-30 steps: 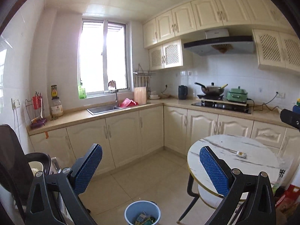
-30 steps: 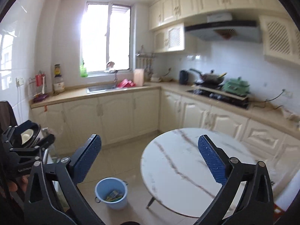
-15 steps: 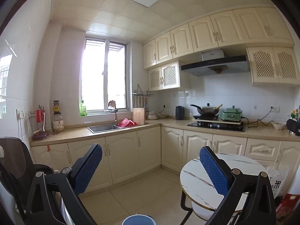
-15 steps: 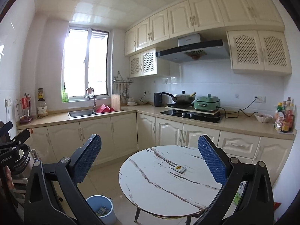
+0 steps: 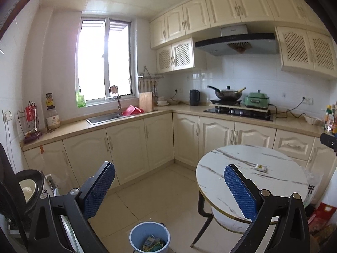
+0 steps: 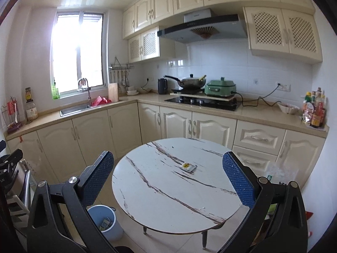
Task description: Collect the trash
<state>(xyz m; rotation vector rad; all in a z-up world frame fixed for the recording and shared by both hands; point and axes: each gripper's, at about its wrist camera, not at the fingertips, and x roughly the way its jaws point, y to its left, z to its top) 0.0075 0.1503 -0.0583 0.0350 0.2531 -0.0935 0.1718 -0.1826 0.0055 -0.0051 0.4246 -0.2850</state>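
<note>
Lying flat on round table (image 6: 147, 200): packet (image 6: 188, 166).

black gripper (image 6: 168, 179), blue textured pads (image 6: 238, 181), silver screws

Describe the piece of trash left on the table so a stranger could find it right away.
Find the round white marble-look table in front of the stove cabinets. Near its middle lies a small flat packet, white with a yellow print. Nothing else that size lies on the tabletop.
</note>
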